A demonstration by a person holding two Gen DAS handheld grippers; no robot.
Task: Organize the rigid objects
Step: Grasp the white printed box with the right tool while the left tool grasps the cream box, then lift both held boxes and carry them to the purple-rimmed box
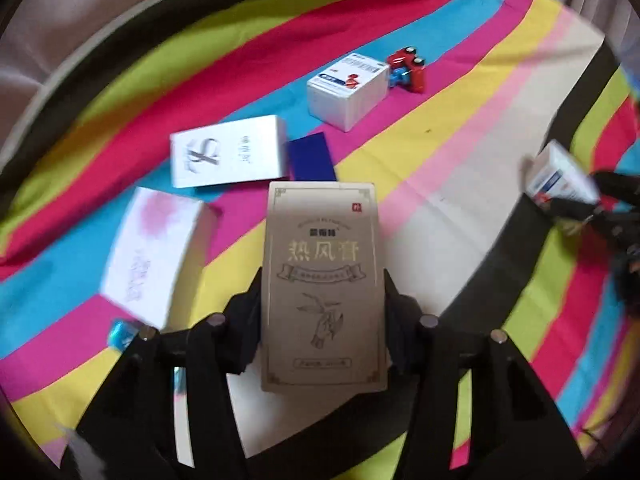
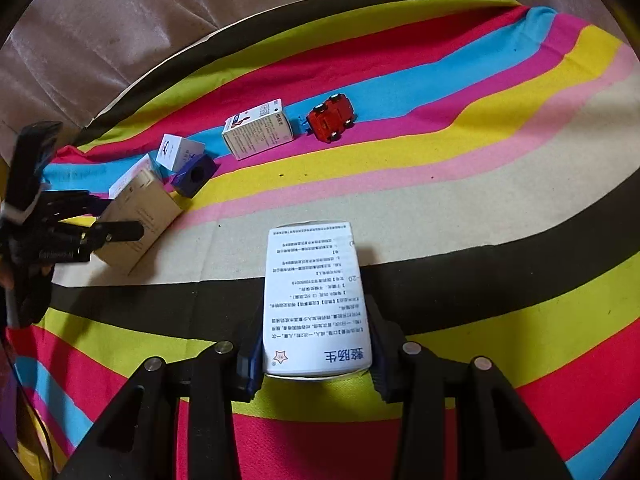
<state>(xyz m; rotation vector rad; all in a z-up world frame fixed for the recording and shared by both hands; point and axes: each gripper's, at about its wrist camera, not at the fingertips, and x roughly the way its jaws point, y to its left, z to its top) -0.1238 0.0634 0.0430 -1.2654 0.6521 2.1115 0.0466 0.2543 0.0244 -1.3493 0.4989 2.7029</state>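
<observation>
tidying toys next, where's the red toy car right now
The red toy car lies tipped on its side far back on the striped cloth, just right of the white medicine box; the left wrist view shows them nearly touching.

toy car [image 2: 332, 117] lies right of a box [image 2: 258, 132] on the cloth [image 2: 460, 184].

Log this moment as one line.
left hand-held gripper: shut on beige box | right hand-held gripper: shut on white box | toy car: on cloth
</observation>
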